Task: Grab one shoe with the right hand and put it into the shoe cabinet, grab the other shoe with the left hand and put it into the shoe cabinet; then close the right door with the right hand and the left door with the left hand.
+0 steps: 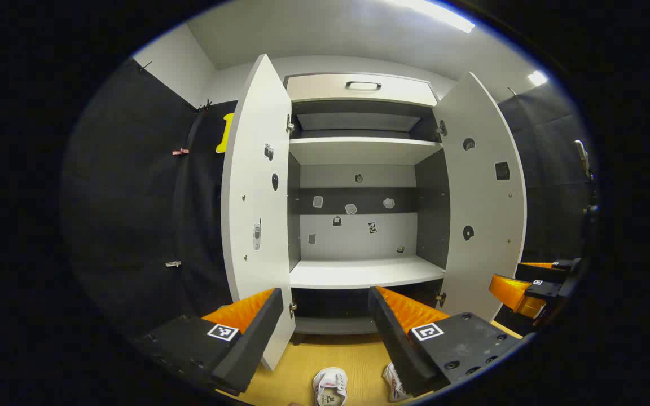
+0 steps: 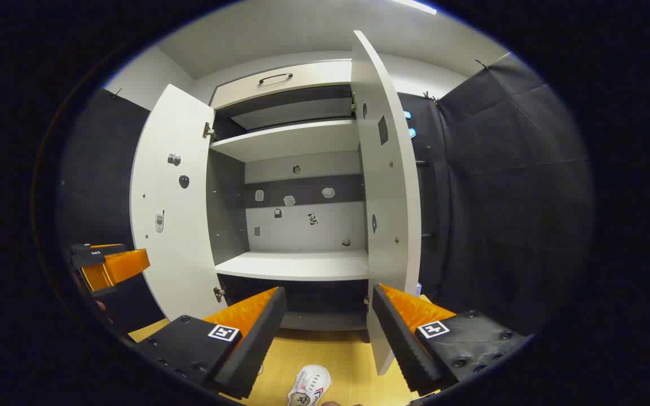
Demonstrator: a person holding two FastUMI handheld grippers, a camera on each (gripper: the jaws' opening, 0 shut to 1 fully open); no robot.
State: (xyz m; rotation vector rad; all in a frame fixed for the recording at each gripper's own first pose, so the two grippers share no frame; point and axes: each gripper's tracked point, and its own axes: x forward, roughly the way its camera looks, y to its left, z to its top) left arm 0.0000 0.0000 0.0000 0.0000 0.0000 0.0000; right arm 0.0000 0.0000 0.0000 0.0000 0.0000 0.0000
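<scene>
A: Okay, quick pass. Tall white shoe cabinet with grey inner walls (image 1: 359,152) has both doors swung wide: left white door panel (image 1: 254,197) and right white door panel (image 1: 486,192) stand edge-on toward us, with an open gap between them.

B: Shoes?

A: Both on the yellow wooden floor (image 1: 336,355) in front of the cabinet. One white low sneaker (image 1: 330,386) lies between the left gripper (image 1: 325,330) fingers' lines in the left gripper view, the second white sneaker (image 1: 394,383) sits just beside it, partly hidden behind a finger. Not touching either gripper.

B: Jaws?

A: Left gripper's spread wide, holding nothing. Right gripper (image 2: 328,327) same: wide apart, empty, a sneaker on the floor below it.

B: Room to move?

A: White middle shelf board (image 1: 364,273) is bare, its front edge unobstructed. Right gripper hangs off near the right door's lower edge, well apart from the left.
</scene>
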